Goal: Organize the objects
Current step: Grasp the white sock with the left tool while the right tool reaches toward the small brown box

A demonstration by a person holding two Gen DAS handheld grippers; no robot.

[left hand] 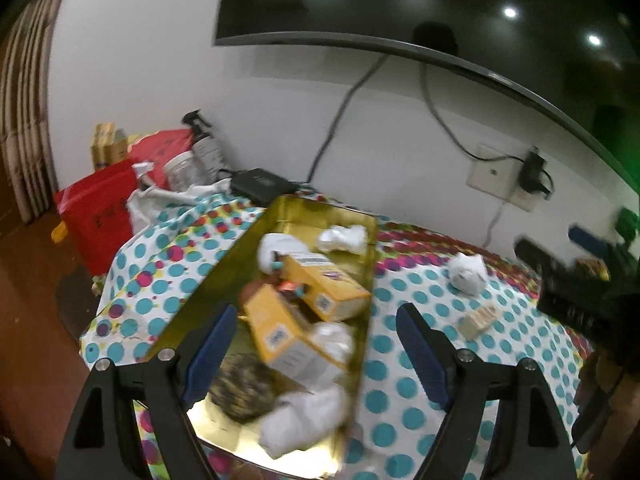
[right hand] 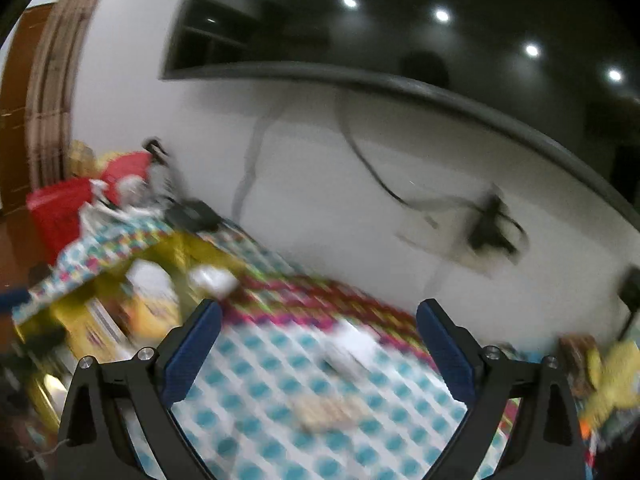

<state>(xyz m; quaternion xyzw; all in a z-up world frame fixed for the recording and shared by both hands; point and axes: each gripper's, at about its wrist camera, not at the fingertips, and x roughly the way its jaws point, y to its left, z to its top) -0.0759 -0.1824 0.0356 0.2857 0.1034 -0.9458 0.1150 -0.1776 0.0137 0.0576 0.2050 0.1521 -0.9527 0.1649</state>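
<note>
A gold tray (left hand: 362,236) lies on the polka-dot tablecloth (left hand: 404,360). It holds two yellow boxes (left hand: 328,284), white crumpled wads (left hand: 344,238), and a dark patterned lump (left hand: 244,384). My left gripper (left hand: 316,344) is open and empty over the tray's near end. On the cloth to the right lie a white crumpled wad (left hand: 466,272) and a small tan block (left hand: 478,320). The right wrist view is blurred: my right gripper (right hand: 318,344) is open and empty above the white wad (right hand: 352,348) and the tan block (right hand: 324,410). The tray (right hand: 80,304) is at its left.
A red bag (left hand: 100,208), bottles (left hand: 206,148), a jar and a black box (left hand: 262,184) crowd the table's far left corner. A TV (left hand: 400,4) hangs on the wall with cables and a socket (left hand: 500,174). Dark items (left hand: 580,280) and a yellow toy (right hand: 612,380) lie at the right.
</note>
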